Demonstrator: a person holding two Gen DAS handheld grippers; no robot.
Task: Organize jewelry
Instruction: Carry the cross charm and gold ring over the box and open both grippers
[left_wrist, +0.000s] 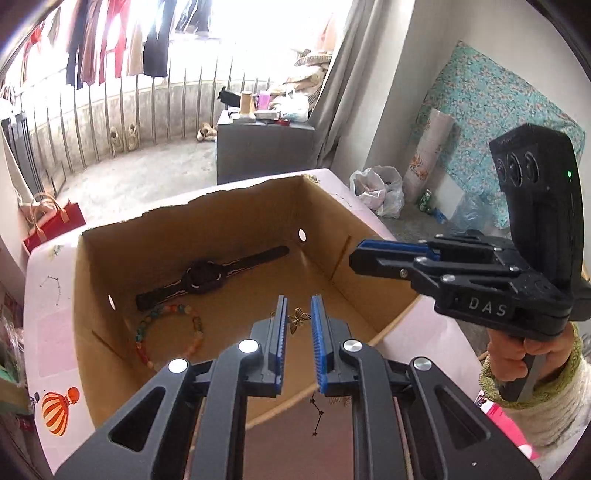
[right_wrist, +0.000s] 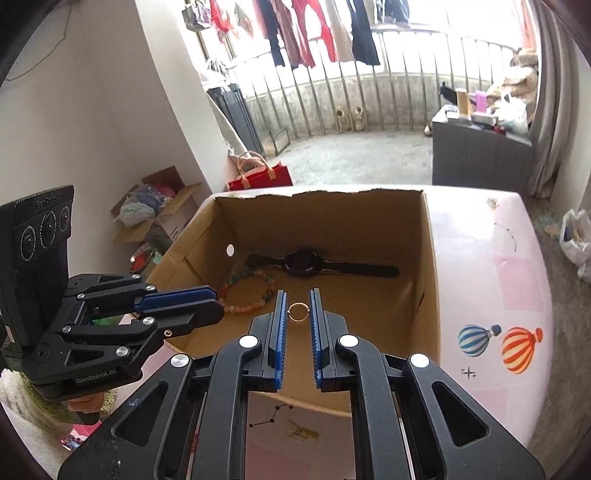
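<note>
Your left gripper (left_wrist: 299, 314) pinches a butterfly charm (left_wrist: 297, 320) between narrow fingers, and your right gripper (right_wrist: 298, 308) clamps a gold ring (right_wrist: 297, 311), both above the cardboard box (right_wrist: 428, 258) on the worktop (right_wrist: 491, 280), where the bead bracelet (right_wrist: 247, 291) and watch (right_wrist: 306, 263) already lie, presumably for dropping in.

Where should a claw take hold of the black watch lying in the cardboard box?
Probably on the strap beside the round case of the black watch, coming straight down from above. It lies flat and stretched out on the floor of the cardboard box, so the narrow strap fits between the pads, with the jaws set across it.
</note>
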